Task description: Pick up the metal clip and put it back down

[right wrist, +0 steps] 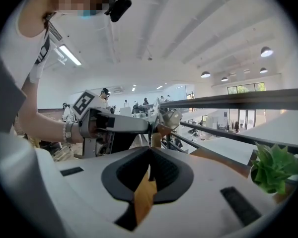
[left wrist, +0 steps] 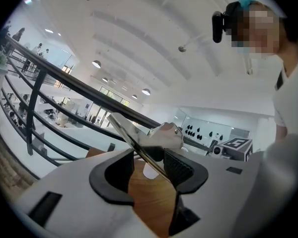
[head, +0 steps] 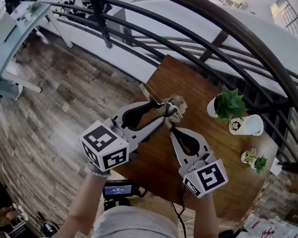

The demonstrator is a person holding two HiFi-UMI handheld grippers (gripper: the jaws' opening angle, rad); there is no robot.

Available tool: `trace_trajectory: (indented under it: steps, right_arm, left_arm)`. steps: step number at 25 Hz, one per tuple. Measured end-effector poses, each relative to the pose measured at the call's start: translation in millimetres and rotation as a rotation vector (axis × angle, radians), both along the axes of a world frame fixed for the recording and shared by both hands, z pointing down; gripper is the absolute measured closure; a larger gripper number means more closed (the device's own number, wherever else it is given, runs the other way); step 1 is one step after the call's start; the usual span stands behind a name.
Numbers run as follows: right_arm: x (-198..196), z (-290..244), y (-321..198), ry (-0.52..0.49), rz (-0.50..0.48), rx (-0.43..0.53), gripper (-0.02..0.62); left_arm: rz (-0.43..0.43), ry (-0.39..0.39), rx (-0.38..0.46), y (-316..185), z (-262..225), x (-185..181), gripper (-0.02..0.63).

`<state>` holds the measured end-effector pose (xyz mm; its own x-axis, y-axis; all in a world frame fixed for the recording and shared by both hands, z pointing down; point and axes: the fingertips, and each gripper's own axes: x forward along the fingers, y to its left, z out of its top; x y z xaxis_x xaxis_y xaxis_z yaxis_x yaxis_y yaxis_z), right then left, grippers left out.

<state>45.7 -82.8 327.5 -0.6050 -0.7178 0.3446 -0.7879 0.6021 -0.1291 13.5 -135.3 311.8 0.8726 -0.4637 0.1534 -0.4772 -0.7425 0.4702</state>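
The metal clip (head: 164, 102) hangs in the air above the brown wooden table (head: 154, 167), held between both grippers. In the left gripper view its flat shiny handle runs slantwise between the black pads and its bent body (left wrist: 161, 135) sticks out past them. My left gripper (head: 165, 110) (left wrist: 151, 165) is shut on that handle. My right gripper (head: 172, 127) comes up from below; in the right gripper view its pads (right wrist: 149, 168) meet on a thin metal edge that rises to the clip (right wrist: 166, 120).
A potted plant in a white pot (head: 227, 105), a white round dish (head: 248, 125) and two small plants (head: 253, 158) stand on the table's right side. Black railing bars (head: 188, 33) curve behind the table. Wooden floor (head: 54, 98) lies to the left.
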Motion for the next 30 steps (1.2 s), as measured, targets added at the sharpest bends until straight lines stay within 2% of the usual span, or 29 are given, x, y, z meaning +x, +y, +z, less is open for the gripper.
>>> trace_trajectory:
  steps: [16,30]
  right_arm:
    - [-9,-62,16,0.027,0.0,0.115,0.578]
    - [-5,-56,9,0.054,-0.005,0.114,0.578]
  left_arm:
    - [0.013,0.012,0.139,19,-72,-9,0.414]
    - [0.01,0.019,0.125,12,-63,-6,0.414]
